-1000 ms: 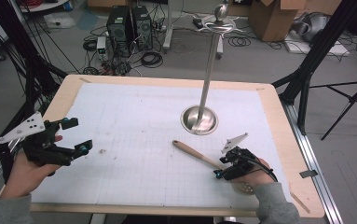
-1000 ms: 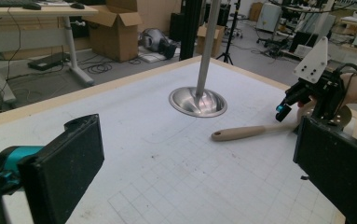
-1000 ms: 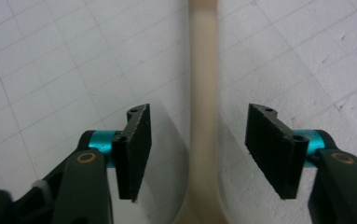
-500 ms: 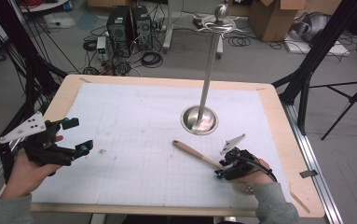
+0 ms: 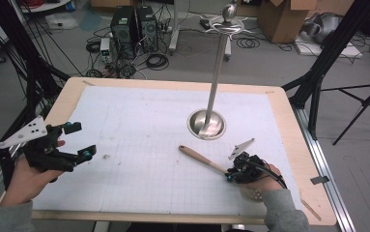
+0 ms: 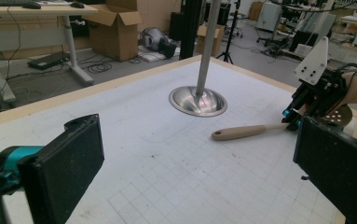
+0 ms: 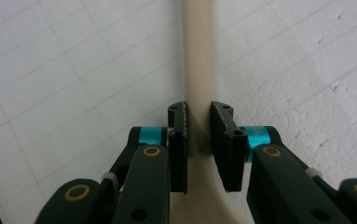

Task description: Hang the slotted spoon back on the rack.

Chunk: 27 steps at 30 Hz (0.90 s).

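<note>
Now: my right-hand jaws have just been closing, and a wooden handle sits between them.

Right gripper: low at the lower right of the high view, down on the mat. A second ago its jaws stood wider around the handle — now, in the right gripper view, both pads lie against the sides of the pale handle, so I read this as a grip taken.

Wooden spatula: lying flat on the gridded mat, right of centre in the high view, its rounded handle end pointing up-left toward the stand. Its perforated blade end shows at the right edge of the left gripper view, by my right hand. It has not left the mat; it lies where it lay a second ago.

Left gripper: at the left edge of the high view, held over the mat with jaws wide apart and nothing between them — well apart from the spatula.

Metal stand: round base just above the spatula's handle end in the high view, its pole rising to hooks at the top of the frame.

Meaning for the work: I judge the grasp step as good as done. The handle runs straight up the middle between my pads, so the hold looks centred. A lift should be next, and the stand's base is near enough to the handle end that I should mind it.
</note>
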Available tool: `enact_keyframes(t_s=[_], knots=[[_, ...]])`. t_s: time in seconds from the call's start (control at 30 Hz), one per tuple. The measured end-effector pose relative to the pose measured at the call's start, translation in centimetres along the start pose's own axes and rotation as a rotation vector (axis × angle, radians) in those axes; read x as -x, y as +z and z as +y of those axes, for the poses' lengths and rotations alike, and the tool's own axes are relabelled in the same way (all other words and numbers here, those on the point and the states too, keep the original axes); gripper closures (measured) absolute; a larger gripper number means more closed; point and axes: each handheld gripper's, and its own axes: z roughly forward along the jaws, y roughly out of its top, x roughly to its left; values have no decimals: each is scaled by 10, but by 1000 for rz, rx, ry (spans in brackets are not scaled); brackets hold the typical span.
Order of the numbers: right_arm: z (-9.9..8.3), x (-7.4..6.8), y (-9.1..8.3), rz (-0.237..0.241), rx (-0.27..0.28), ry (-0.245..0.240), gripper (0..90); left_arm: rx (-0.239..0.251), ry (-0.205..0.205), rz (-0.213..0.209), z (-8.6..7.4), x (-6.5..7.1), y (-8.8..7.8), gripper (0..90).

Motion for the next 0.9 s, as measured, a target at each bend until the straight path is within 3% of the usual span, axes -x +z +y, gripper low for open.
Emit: enact_keyframes(t_s=[0.2,0.57,0.67,0.9], knots=[[0,1,-1,4,1,3,777,2,1,0,0,0,0,21],[-3,5,-5,23,63,3,779,3,4,5,0,0,0,21],[-3,9,-9,43,84,42,779,3,5,5,0,0,0,21],[-5,13,-19,22,136,68,780,-4,8,3,0,1,1,20]])
